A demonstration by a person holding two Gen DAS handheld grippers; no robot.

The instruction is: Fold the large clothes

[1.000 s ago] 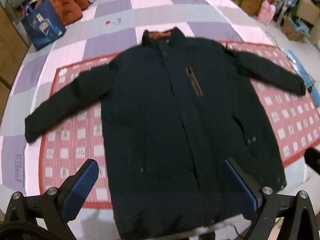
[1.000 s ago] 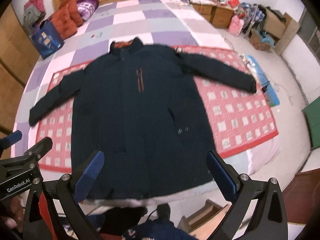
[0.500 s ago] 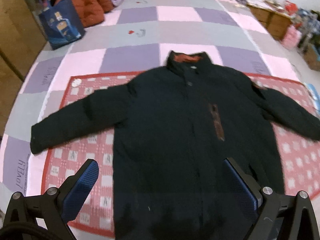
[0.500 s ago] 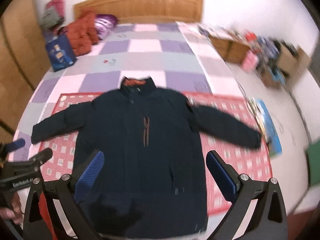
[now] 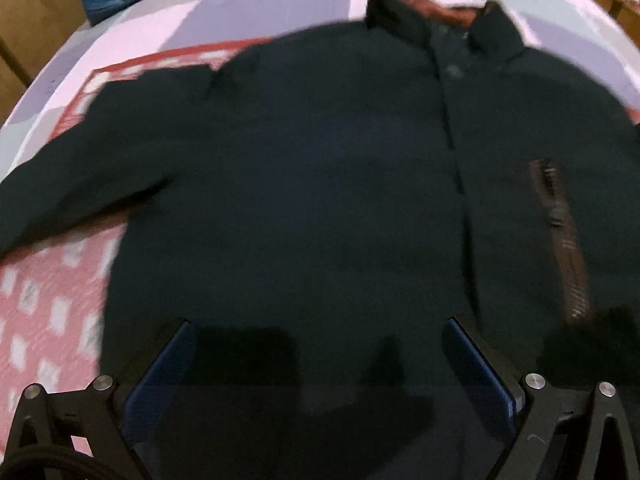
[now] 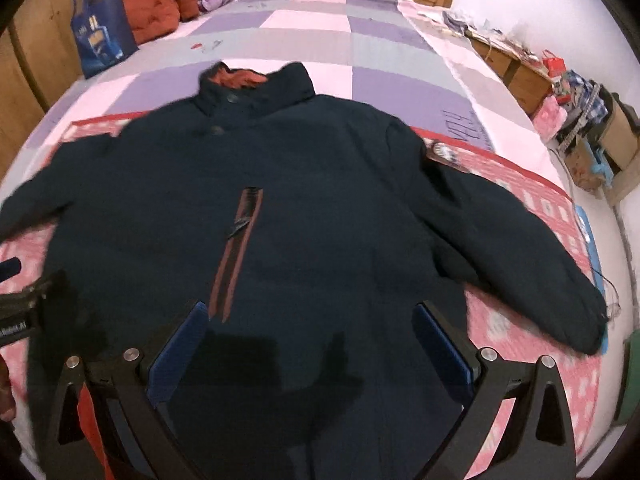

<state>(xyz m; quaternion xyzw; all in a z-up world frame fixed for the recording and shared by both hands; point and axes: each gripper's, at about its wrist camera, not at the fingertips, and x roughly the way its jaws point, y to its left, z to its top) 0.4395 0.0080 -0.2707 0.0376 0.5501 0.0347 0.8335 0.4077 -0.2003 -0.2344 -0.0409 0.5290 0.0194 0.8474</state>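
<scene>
In the left wrist view, a red-and-white patterned mat (image 5: 48,304) is seen at the left edge, and on it a dark navy jacket (image 5: 320,184) is spread front up, filling most of the frame; its collar (image 5: 440,12) is at the upper centre. The left gripper (image 5: 318,356) is held low in the frame, directly over the lower body of the jacket, its blue pads (image 5: 160,380) set wide apart with nothing between them.

In the right wrist view, a blue bag (image 6: 102,36) is seen at the upper left on the checked bedspread (image 6: 304,40). The jacket (image 6: 320,208) is laid across the middle, its brown-trimmed chest zipper (image 6: 236,248) left of centre and one sleeve (image 6: 532,264) stretched toward the lower right over the mat (image 6: 540,208). The right gripper (image 6: 312,344) is held above the lower front, fingers spread wide and empty.
</scene>
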